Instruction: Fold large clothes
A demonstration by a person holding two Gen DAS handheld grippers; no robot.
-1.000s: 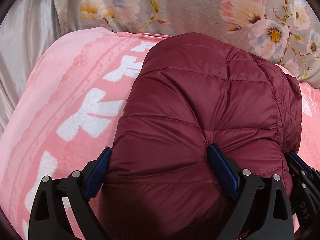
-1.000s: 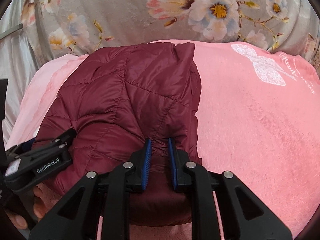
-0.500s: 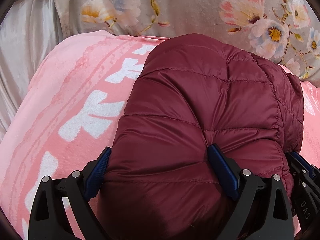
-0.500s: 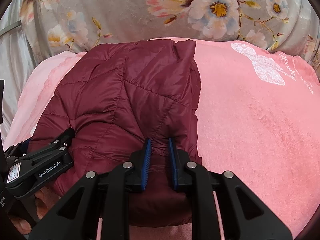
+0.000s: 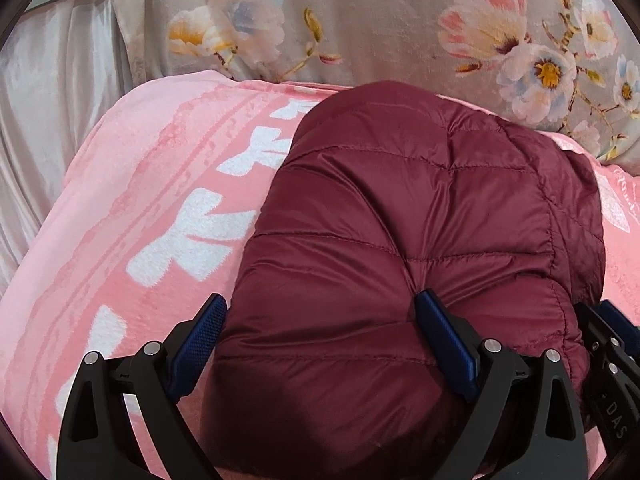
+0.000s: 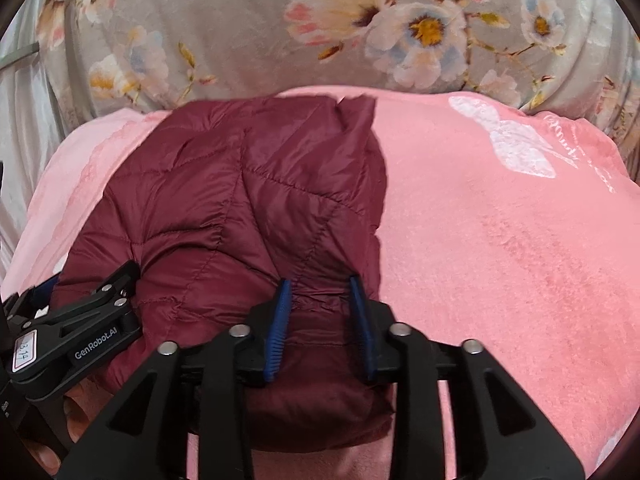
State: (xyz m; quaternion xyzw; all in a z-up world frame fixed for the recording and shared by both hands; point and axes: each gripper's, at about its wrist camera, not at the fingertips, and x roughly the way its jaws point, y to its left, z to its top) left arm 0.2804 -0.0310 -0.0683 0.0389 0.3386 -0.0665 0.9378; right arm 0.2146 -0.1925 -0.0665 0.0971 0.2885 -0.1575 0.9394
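Note:
A dark red quilted puffer jacket lies folded into a thick bundle on a pink blanket. It also shows in the right wrist view. My left gripper is open wide, its blue pads straddling the near left part of the bundle. My right gripper has its jaws partly apart around a fold at the jacket's near right edge, which sits loosely between the pads. The left gripper shows at the lower left of the right wrist view.
The pink blanket with white patterns covers the bed. A grey floral cover rises behind it. Pale curtain fabric hangs at the far left.
My right gripper's jaws have spread apart, loosening their pinch on the jacket fold. The left gripper stays open and has barely moved.

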